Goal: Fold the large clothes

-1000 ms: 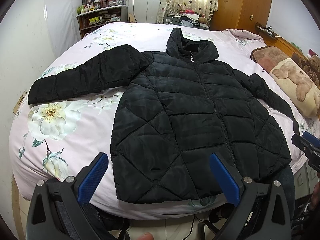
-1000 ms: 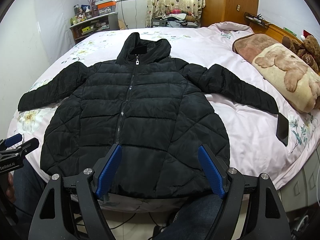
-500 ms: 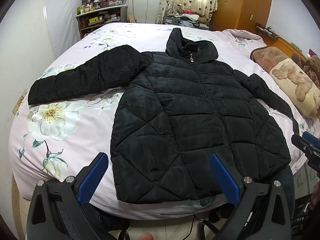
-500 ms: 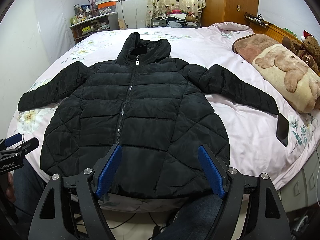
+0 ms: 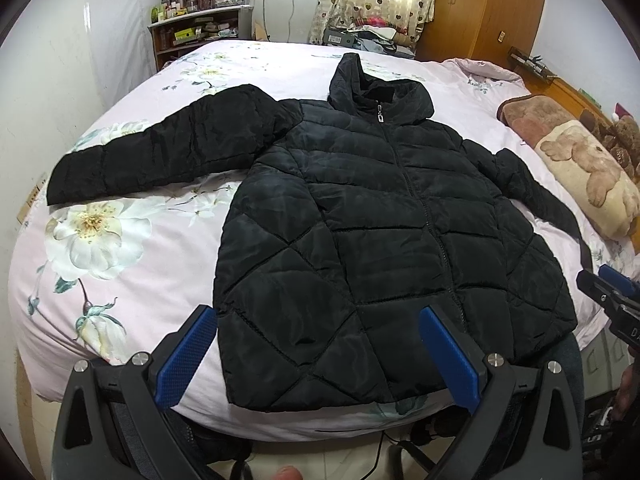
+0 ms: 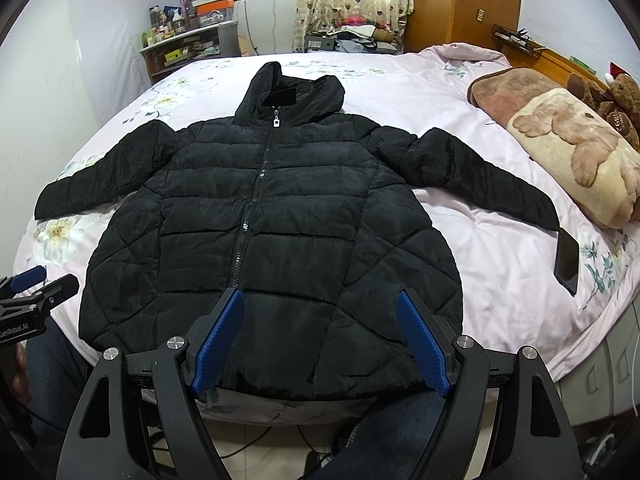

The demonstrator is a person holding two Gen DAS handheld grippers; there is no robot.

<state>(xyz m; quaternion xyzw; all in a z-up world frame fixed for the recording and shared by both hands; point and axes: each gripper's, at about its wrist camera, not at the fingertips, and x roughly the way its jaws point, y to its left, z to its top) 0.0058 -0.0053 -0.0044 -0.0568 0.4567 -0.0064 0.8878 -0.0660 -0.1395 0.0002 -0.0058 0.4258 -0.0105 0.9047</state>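
A black quilted hooded jacket (image 5: 372,232) (image 6: 272,220) lies flat and zipped on the pink floral bed (image 5: 120,280) (image 6: 500,248), front up, hood toward the far side, both sleeves spread outward. Its hem reaches the near edge of the bed. My left gripper (image 5: 318,352) hovers open just off the near edge, over the hem's left half, holding nothing. My right gripper (image 6: 320,338) is open too, above the hem's middle, with nothing between its blue pads. Each gripper shows at the side of the other's view.
A black phone (image 6: 567,260) lies on the bed by the right sleeve's cuff. A folded bear-print blanket (image 6: 568,148) and teddy bears (image 6: 616,108) sit at the right. Shelves (image 5: 200,36), a curtain and a wooden wardrobe (image 6: 468,4) stand beyond the bed. Legs in jeans (image 6: 392,432) are below.
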